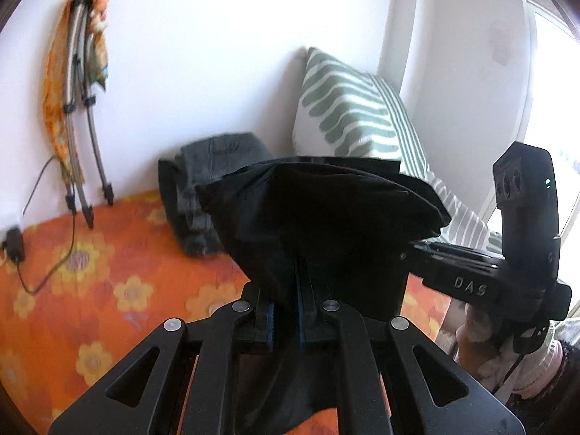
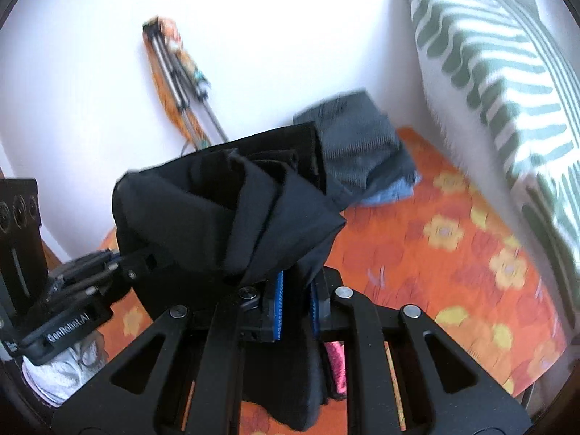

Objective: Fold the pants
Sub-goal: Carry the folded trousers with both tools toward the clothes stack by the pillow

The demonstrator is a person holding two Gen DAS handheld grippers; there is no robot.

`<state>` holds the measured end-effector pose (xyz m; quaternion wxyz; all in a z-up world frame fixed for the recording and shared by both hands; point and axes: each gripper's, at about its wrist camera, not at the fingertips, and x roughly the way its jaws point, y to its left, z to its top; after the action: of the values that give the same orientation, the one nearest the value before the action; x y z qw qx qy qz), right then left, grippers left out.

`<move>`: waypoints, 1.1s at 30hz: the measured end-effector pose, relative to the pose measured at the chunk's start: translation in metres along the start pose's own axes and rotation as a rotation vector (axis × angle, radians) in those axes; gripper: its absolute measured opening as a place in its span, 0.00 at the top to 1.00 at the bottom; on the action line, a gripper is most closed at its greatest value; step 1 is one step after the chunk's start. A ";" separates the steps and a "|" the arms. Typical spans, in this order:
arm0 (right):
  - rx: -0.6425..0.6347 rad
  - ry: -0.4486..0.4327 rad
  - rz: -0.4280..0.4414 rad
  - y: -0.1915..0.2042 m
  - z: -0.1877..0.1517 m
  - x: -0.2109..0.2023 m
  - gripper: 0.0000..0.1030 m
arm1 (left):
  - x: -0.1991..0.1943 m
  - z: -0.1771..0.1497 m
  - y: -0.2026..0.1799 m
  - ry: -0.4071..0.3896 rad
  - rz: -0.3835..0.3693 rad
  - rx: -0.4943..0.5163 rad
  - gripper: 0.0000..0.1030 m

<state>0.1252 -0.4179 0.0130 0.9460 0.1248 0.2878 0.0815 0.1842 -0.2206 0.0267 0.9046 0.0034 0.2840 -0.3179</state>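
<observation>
1. Left gripper (image 1: 286,286) clenched on black pants (image 1: 319,210), blue-lined pads pinching a bunched fold, cloth ballooning over the fingertips and trailing down between the linkage arms.
2. Right gripper (image 2: 297,290) likewise clamped on the same pants (image 2: 232,210), fabric wedged between its blue pads and hanging below.
3. Both tools seen close together, each visible in the other's view: right one at the right edge of the left view, left one at the left edge of the right view. Probably gripping two points along one edge so the garment hangs straight for the next fold.
4. Pants lifted clear of the orange floral bedspread (image 1: 108,272), held in the air, likely to let the cloth drop flat before being laid down.
5. Behind, a folded stack of grey and dark clothes (image 1: 203,188) against the white wall, probably the place for finished pieces.
6. Further out, a green-and-white striped pillow (image 1: 348,108) propped in the corner, and a folded tripod (image 1: 81,108) draped with an orange cloth, leaning on the wall.
</observation>
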 end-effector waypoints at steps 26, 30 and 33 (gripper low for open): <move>-0.132 -0.030 -0.035 -0.028 0.227 0.146 0.89 | 0.131 0.137 0.075 -0.113 0.044 -0.038 0.93; -0.119 0.032 -0.036 -0.037 0.238 0.198 0.89 | 0.167 0.141 0.103 -0.071 0.068 -0.064 0.93; -0.101 0.083 -0.040 -0.053 0.239 0.232 0.89 | 0.194 0.144 0.118 -0.036 0.081 -0.068 0.93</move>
<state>0.4552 -0.4616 0.0679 0.9398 0.0678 0.3247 0.0821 0.4497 -0.2646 0.0269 0.9214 -0.0216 0.2778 -0.2711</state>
